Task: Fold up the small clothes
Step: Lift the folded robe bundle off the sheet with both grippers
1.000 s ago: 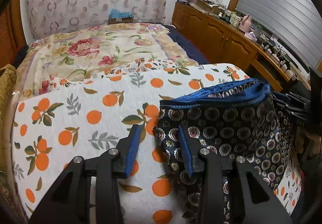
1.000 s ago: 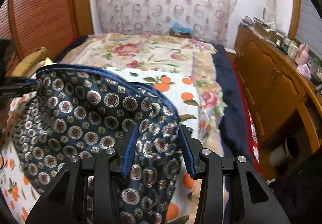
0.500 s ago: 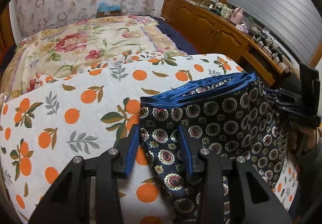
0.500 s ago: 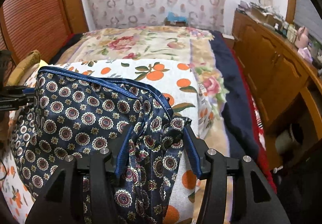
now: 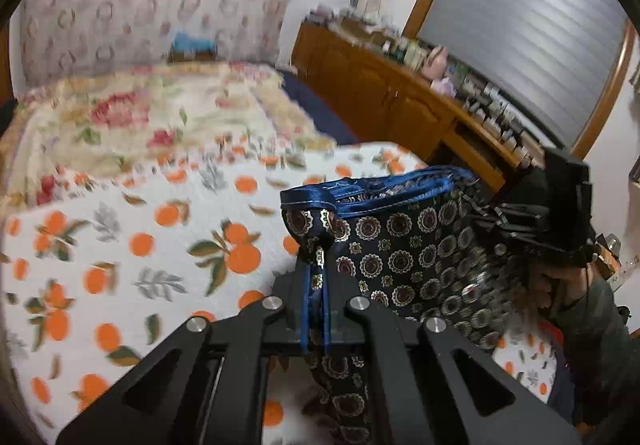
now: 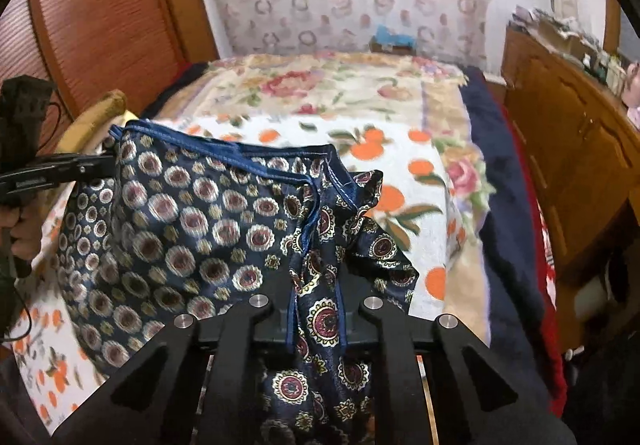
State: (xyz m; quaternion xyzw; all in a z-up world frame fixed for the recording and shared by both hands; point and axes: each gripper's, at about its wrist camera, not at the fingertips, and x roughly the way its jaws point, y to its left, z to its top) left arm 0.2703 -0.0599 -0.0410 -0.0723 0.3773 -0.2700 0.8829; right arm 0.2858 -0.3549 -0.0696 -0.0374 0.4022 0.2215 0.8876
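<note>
The bed's orange-print blanket [image 5: 132,245] is lying beneath the work, with nothing resting flat on it yet. Above it, the dark patterned satin shorts [image 6: 192,221] are now hanging taut by the blue waistband [image 5: 360,197]. Half a second ago both tongs were gaping around the cloth; now the left gripper [image 5: 316,281] and right gripper [image 6: 320,285] are clamping it, so the folding lift appears ready to begin.
</note>
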